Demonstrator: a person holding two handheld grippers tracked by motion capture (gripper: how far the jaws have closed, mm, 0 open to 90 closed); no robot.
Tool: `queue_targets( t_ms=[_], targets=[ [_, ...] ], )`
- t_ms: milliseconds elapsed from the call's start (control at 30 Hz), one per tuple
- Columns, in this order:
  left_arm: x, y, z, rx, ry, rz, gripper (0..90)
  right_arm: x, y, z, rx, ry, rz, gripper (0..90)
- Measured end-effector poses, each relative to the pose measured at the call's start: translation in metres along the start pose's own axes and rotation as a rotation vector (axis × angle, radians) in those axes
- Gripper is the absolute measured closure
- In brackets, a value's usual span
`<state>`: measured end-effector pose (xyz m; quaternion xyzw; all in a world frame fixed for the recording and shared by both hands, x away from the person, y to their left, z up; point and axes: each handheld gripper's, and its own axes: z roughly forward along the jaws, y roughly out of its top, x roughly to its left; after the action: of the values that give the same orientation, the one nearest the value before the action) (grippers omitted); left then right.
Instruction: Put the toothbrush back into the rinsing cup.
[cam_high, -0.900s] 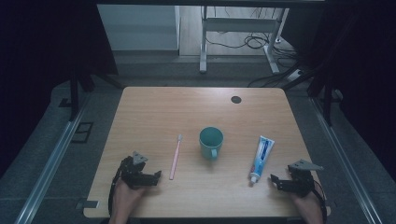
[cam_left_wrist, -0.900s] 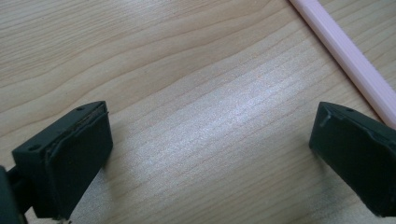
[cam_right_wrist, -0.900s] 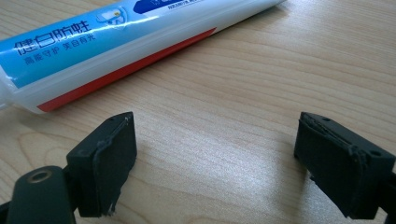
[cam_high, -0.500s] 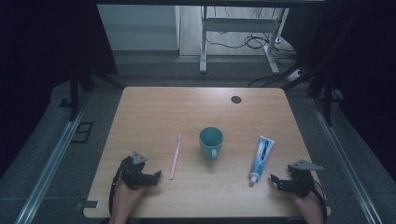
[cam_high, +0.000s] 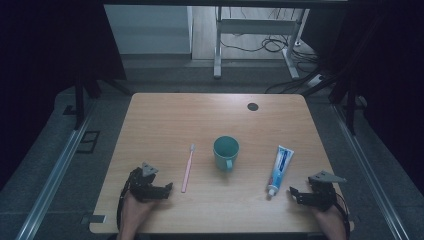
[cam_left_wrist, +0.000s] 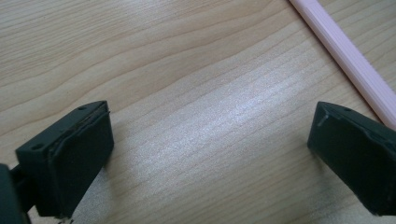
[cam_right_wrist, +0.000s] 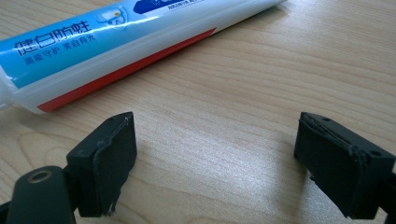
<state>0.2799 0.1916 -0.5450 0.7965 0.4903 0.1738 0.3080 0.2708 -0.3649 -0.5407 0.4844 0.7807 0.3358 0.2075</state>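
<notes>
A teal mug stands upright near the middle of the wooden table. A pink toothbrush lies to its left, its handle also crossing the upper right of the left gripper view. A white and blue toothpaste tube lies to the mug's right and fills the top of the right gripper view. My left gripper rests open at the front left, just left of the toothbrush handle. My right gripper rests open at the front right, just right of the tube's cap. Both hold nothing.
A dark round grommet sits in the table's far right part. Metal desk legs and cables stand on the floor beyond the far edge. Bare wood lies between the mug and the table's far edge.
</notes>
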Motion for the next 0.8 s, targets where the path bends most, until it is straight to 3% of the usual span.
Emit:
queue_targets(
  t_ms=[300, 433, 800],
  targets=[
    [-0.001, 0.003, -0.004, 0.012, -0.008, 0.007, 13.5, 0.000, 0.000, 0.000, 0.000, 0.000, -0.001, 12.8],
    [-0.002, 0.005, -0.005, 0.028, 0.000, 0.018, 14.4, 0.000, 0.000, 0.000, 0.000, 0.000, -0.001, 12.8],
    [-0.006, 0.015, -0.009, 0.057, -0.039, 0.029, 22.0, 0.000, 0.000, 0.000, 0.000, -0.001, -0.001, 12.8]
  ],
)
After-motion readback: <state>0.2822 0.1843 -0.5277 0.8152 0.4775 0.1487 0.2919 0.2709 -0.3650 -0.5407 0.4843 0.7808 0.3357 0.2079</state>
